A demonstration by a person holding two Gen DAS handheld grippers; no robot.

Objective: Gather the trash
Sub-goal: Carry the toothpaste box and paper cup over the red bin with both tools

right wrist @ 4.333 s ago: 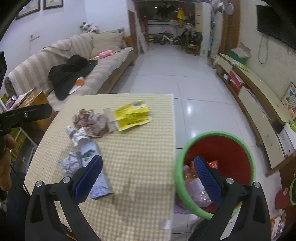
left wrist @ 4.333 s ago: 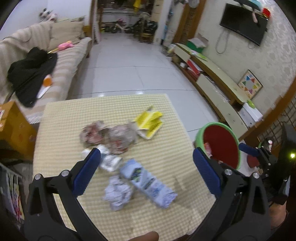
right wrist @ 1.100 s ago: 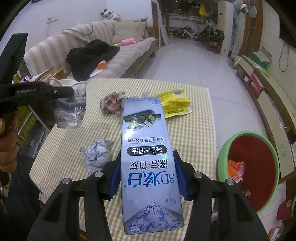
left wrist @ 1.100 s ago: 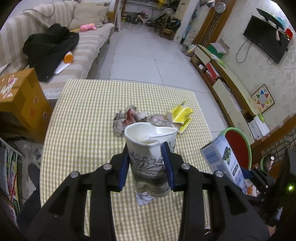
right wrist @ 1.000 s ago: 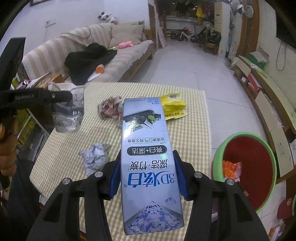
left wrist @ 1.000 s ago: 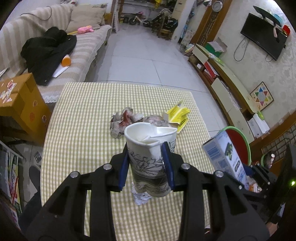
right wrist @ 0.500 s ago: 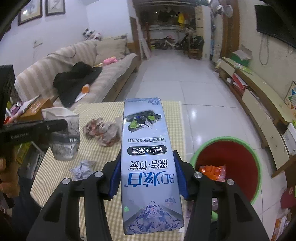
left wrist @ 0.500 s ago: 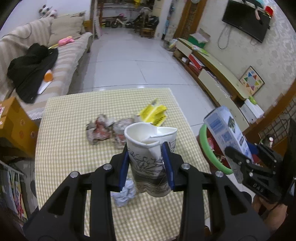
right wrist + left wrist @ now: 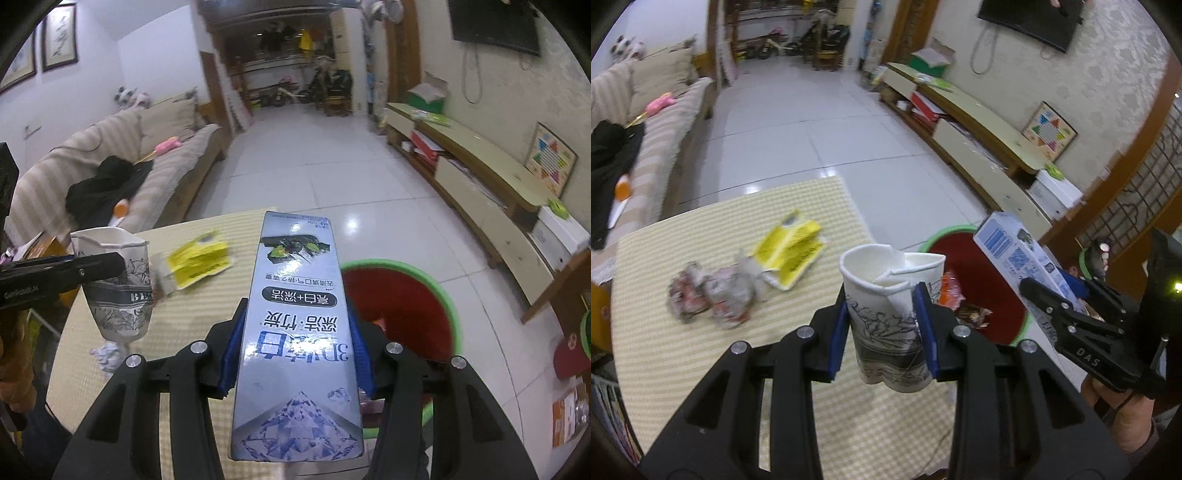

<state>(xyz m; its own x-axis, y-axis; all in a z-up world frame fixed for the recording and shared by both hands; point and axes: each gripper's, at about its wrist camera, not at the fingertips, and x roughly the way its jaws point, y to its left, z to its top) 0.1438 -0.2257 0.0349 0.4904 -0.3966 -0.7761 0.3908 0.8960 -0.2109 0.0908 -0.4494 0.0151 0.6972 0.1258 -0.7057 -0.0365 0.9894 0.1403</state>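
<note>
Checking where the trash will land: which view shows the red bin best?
The right wrist view: the bin shows most of its green rim and red inside, only partly hidden by the box. In the left wrist view the bin sits behind the cup and box.

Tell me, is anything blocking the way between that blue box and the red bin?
Nothing visible does. The blue box, clamped in the right hand-held gripper, hangs near the rim of the red bin, whose open mouth shows only some wrappers inside. The paper cup is off to the side.
</note>
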